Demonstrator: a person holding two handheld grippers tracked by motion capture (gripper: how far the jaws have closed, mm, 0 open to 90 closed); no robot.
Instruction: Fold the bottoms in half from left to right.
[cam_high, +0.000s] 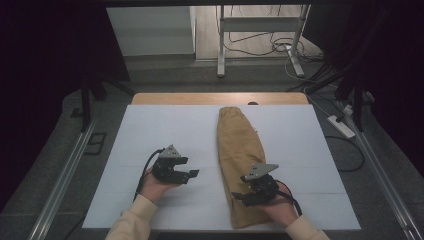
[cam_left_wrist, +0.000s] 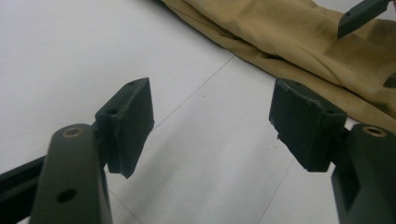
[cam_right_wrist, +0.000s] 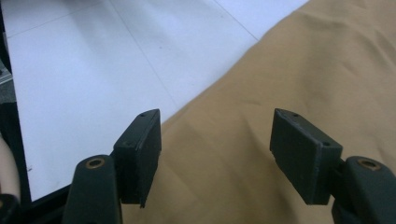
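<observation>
The folded tan cotton trousers (cam_high: 239, 165) lie lengthwise on the white bench (cam_high: 150, 130), at 3 o'clock of the left gripper (cam_high: 192, 174). Both the left and right gripper (cam_high: 239, 196) are spread, empty. The fabric is judged light and limp; pinch at the near hem edge.

**A lab recording station**

This looks like a lab set up for recording. The desk (cam_high: 150, 98) carries a plain white sheet (cam_high: 150, 150) and stands between dark curtains (cam_high: 45, 75). Metal rails (cam_high: 60, 180) run along both sides on a grey floor. Behind it, loose cables (cam_high: 260, 45) trail around a metal stand (cam_high: 300, 50), and a power strip (cam_high: 341, 126) lies at right.
</observation>
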